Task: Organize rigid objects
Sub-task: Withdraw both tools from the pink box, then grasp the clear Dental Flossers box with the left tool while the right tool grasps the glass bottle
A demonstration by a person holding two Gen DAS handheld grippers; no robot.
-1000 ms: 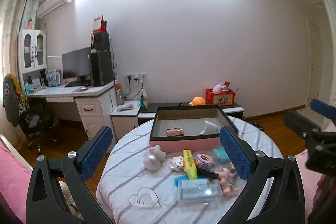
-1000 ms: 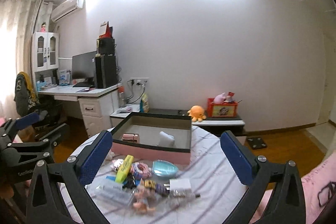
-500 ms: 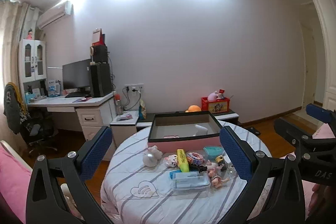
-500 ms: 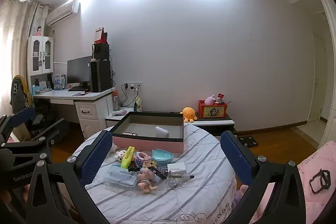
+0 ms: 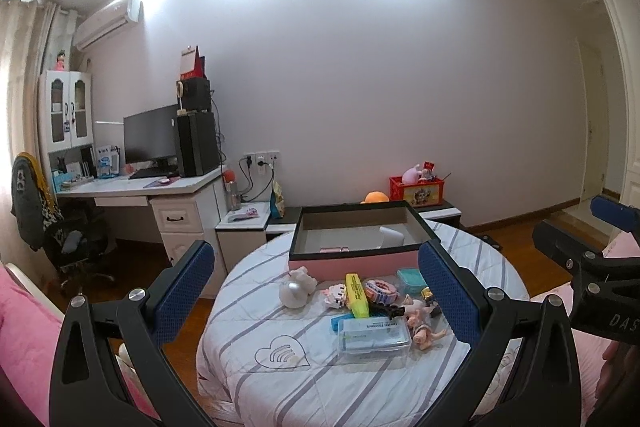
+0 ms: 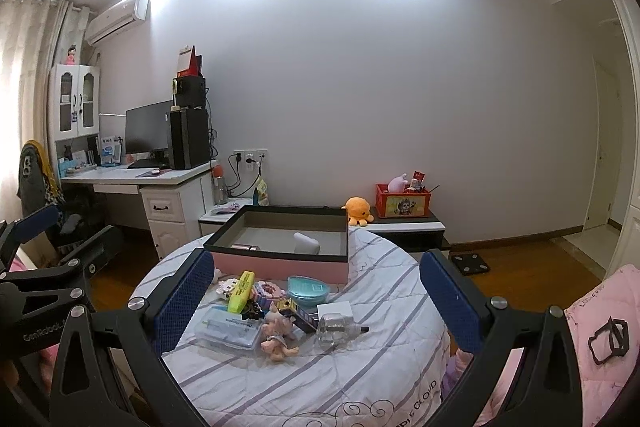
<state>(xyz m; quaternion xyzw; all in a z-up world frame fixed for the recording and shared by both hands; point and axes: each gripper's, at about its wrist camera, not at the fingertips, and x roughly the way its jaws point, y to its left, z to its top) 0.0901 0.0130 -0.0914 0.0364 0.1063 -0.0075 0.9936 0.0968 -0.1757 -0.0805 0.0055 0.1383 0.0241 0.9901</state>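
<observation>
both claws hang back from the round surface [image 5: 280, 379], empty and spread wide: the left claw [image 5: 316, 291] and the right claw [image 6: 316, 297] each frame the clutter between blue pads without touching any of it.

take the pink box [image 5: 352, 261] as the landmark. it sits open at the far side of the surface, with only a small pinkish item and a white piece inside (too small to name). the loose things all lie in a tight heap just in front of its near wall: a yellow highlighter [image 5: 357, 289], its long axis running from the box wall towards the claws; a clear plastic case [image 5: 374, 337] nearest the viewer, its long side running parallel to the box wall; a teal tub [image 6: 307, 289] almost against the wall; and a small glass bottle [image 6: 336, 325] lying on its side at the heap's right end.

the heap lies straight ahead of and below both claws. judging by the two views, the bottle end falls more to the right claw and the white figurine [image 5: 296, 287] end more to the left, so either could start; a highlighter pick would want the pads set across its narrow width.
</observation>
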